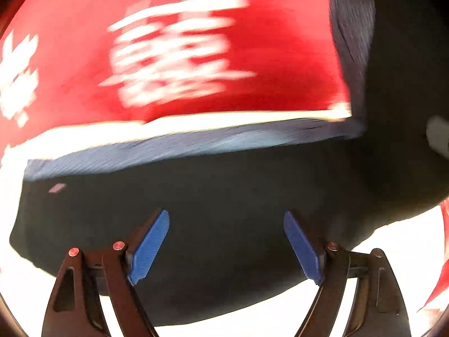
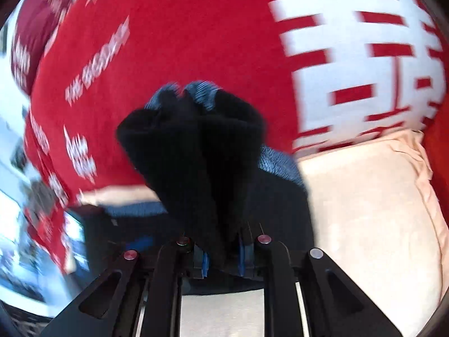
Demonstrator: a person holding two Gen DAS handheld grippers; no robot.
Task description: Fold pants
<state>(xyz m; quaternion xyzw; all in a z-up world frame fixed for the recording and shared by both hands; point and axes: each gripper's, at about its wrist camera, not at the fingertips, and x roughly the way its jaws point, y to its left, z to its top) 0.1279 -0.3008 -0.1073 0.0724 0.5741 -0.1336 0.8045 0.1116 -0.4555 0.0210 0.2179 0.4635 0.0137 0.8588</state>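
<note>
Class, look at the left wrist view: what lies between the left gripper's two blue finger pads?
Only the dark pants behind the gap; the left gripper is open, pads apart, nothing held.

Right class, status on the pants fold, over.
Left gripper open over pants. Right gripper shut on bunched pants. Red blanket beyond; nothing blocking.

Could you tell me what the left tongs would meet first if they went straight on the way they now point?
Most likely the dark pants. The left tongs are open, with the black fabric filling the view between and beyond their blue pads. Past it lie the ribbed blue waistband and red cloth; blur leaves depth unclear.
</note>
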